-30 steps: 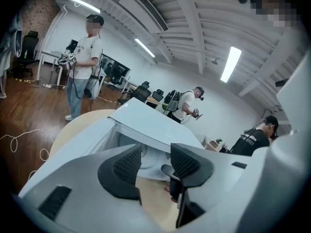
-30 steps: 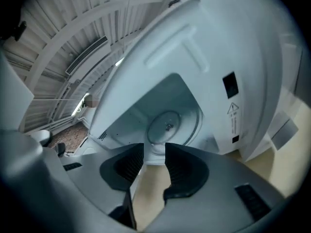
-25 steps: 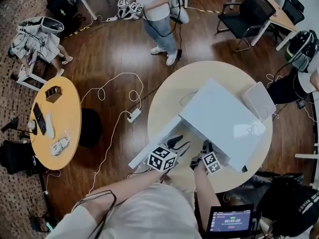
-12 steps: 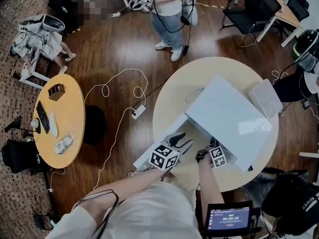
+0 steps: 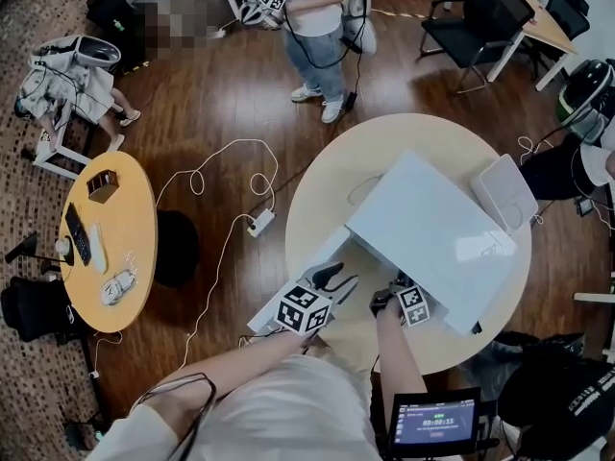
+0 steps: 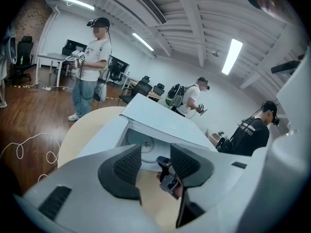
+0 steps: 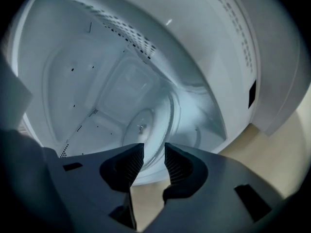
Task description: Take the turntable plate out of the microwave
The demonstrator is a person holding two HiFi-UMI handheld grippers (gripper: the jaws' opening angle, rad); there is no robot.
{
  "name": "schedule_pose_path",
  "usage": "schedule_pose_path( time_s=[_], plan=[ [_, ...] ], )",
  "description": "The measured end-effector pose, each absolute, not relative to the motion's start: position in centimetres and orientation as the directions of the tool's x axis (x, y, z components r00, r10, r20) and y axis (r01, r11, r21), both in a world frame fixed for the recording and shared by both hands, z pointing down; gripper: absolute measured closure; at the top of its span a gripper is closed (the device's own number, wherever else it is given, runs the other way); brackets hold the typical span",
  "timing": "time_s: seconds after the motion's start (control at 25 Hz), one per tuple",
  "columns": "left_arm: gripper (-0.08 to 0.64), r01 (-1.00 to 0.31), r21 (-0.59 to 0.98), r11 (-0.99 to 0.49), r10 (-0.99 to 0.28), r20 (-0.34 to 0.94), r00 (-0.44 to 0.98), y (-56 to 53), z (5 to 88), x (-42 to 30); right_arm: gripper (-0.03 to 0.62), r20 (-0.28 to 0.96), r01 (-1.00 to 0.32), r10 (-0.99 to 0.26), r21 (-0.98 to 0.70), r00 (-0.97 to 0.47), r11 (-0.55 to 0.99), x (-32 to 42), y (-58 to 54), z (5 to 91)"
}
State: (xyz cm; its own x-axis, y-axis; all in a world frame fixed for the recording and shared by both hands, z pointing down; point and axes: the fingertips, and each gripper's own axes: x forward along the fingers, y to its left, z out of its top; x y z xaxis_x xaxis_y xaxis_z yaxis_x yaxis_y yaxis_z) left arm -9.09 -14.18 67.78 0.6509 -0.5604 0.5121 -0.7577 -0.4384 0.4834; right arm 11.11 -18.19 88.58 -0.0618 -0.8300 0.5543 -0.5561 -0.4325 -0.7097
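Observation:
The white microwave (image 5: 432, 229) stands on the round table with its door (image 5: 288, 294) swung open to the left. Inside it the glass turntable plate (image 7: 148, 127) lies flat on the cavity floor; the left gripper view also shows the plate (image 6: 146, 143). My right gripper (image 7: 154, 161) sits at the cavity mouth (image 5: 389, 291), open, with the plate's near rim showing in the gap between its pads and nothing pressed. My left gripper (image 6: 155, 161) hovers open and empty beside the door (image 5: 336, 277), looking at the cavity and the right gripper (image 6: 170, 182).
The beige round table (image 5: 327, 190) also carries a flat white device (image 5: 504, 192) at its right edge. A power strip (image 5: 258, 222) and a looping cable lie on the wood floor. A person (image 5: 312, 27) stands beyond. A small orange table (image 5: 106, 229) is at left.
My right gripper has sunk a little and rolled at the microwave's mouth. The left gripper has stayed by the door. Both pairs of jaws stand as before.

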Motion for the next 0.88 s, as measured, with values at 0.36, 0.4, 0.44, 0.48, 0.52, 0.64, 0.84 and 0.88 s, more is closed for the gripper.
schedule_pose_path(
  time_s=[0.36, 0.4, 0.44, 0.48, 0.52, 0.64, 0.84, 0.88],
  plan=[
    [0.364, -0.762, 0.48, -0.434, -0.561, 0.517, 0.646, -14.5, 67.7, -8.9, 0.543, 0.567, -0.46, -0.822, -0.743, -0.048, -0.486, 11.6, -17.3, 89.0],
    [0.364, -0.761, 0.48, -0.436, -0.56, 0.517, 0.647, -14.5, 67.7, -8.8, 0.546, 0.561, -0.447, -0.826, -0.753, -0.053, -0.483, 11.6, -17.4, 89.0],
    [0.364, -0.76, 0.48, -0.439, -0.558, 0.517, 0.649, -14.6, 67.8, -8.7, 0.552, 0.553, -0.426, -0.831, -0.767, -0.056, -0.481, 11.6, -17.5, 89.0],
    [0.364, -0.758, 0.479, -0.442, -0.555, 0.518, 0.651, -14.6, 67.9, -8.5, 0.559, 0.543, -0.401, -0.838, -0.781, -0.059, -0.478, 11.6, -17.6, 89.0],
    [0.364, -0.757, 0.48, -0.444, -0.551, 0.52, 0.653, -14.5, 68.0, -8.5, 0.566, 0.534, -0.378, -0.843, -0.794, -0.059, -0.477, 11.6, -17.5, 89.1],
    [0.364, -0.756, 0.481, -0.445, -0.545, 0.524, 0.654, -14.2, 68.4, -8.0, 0.586, 0.52, -0.334, -0.852, -0.814, -0.057, -0.474, 12.1, -17.0, 89.5],
    [0.364, -0.755, 0.477, -0.45, -0.538, 0.53, 0.656, -14.3, 68.8, -7.4, 0.591, 0.517, -0.294, -0.853, -0.827, -0.066, -0.479, 12.1, -17.1, 89.3],
    [0.364, -0.754, 0.479, -0.45, -0.536, 0.531, 0.657, -14.3, 68.9, -7.3, 0.592, 0.506, -0.292, -0.859, -0.835, -0.075, -0.466, 12.1, -17.1, 88.9]
  ],
)
